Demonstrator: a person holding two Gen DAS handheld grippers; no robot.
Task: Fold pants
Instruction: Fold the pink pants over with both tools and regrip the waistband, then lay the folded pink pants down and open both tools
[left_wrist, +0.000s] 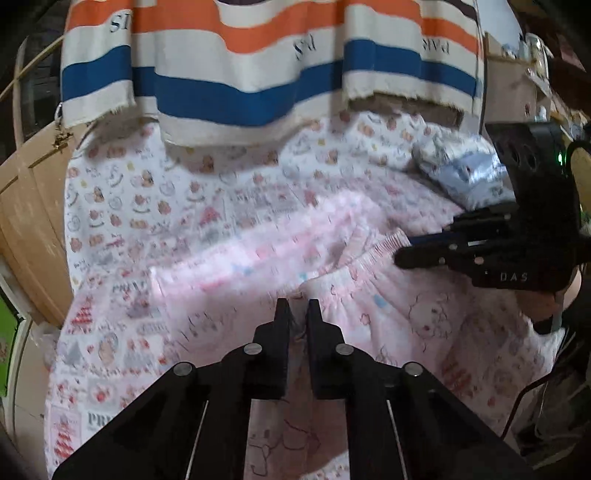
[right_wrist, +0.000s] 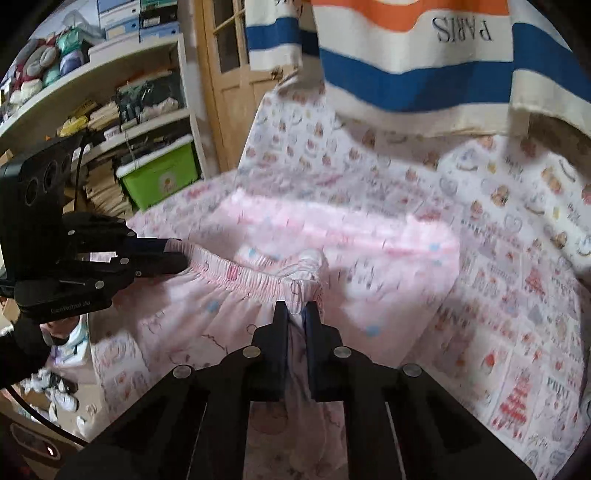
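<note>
Soft pink pants (right_wrist: 280, 291) with a gathered elastic waistband (right_wrist: 243, 275) and faint cartoon outlines are lying on a bed covered by a white sheet (right_wrist: 517, 206) printed with small bears and red motifs. The left gripper (left_wrist: 298, 308) is pinching a fold of the thin cloth at the waistband, its black fingers (left_wrist: 282, 321) standing narrow with fabric between them. The right gripper (right_wrist: 295, 312) is gripping the other end of the waistband likewise, pink cloth bunching between its fingers (right_wrist: 280, 325). A striped orange, blue and cream towel (left_wrist: 258, 66) with a frayed hem is hanging over the far edge of the bed. Bare sheet is lying open beyond the pants; a wooden door (right_wrist: 229, 92) and cluttered shelves (right_wrist: 110, 122) are standing to one side.
</note>
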